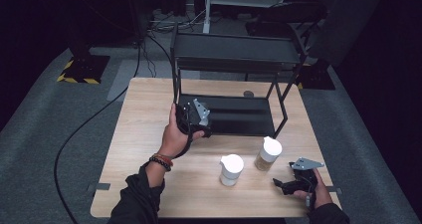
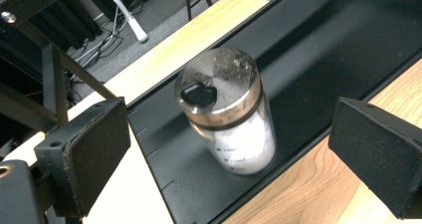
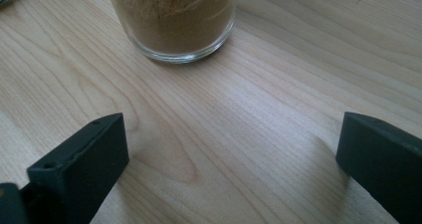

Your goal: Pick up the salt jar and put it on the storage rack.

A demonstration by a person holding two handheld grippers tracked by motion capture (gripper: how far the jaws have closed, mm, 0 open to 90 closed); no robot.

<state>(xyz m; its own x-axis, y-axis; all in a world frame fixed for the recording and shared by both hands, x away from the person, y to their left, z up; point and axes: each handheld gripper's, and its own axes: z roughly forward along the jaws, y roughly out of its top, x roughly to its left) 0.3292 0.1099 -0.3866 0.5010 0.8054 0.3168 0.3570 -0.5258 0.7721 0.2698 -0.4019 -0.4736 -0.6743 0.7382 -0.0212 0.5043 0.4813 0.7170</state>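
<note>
Shaker jar (image 2: 226,115) of white granules, with a steel lid bearing a dark pour opening, stands on the bottom shelf (image 2: 318,59) of a black metal rack (image 1: 234,59), near that shelf's front edge. The left tongs (image 2: 224,149) are spread wide to either side of the jar, touching nothing and holding nothing. In the high view the left tongs (image 1: 196,117) sit at the rack's front left corner, above the table (image 1: 144,134). Judged from its glass body and contents, the jar is rigid, moderately heavy, smooth and breakable; the best hold is probably across the glass wall below the lid band, squeezed firmly but not hard. Two more jars stand on the table in front of the rack: a white-lidded jar (image 1: 231,169) and a jar of brown powder (image 1: 267,154). The right tongs (image 1: 293,184), resting low near the table's front right edge, are likewise wide open and empty, pointing at the base of the brown-powder jar (image 3: 171,20).
</note>
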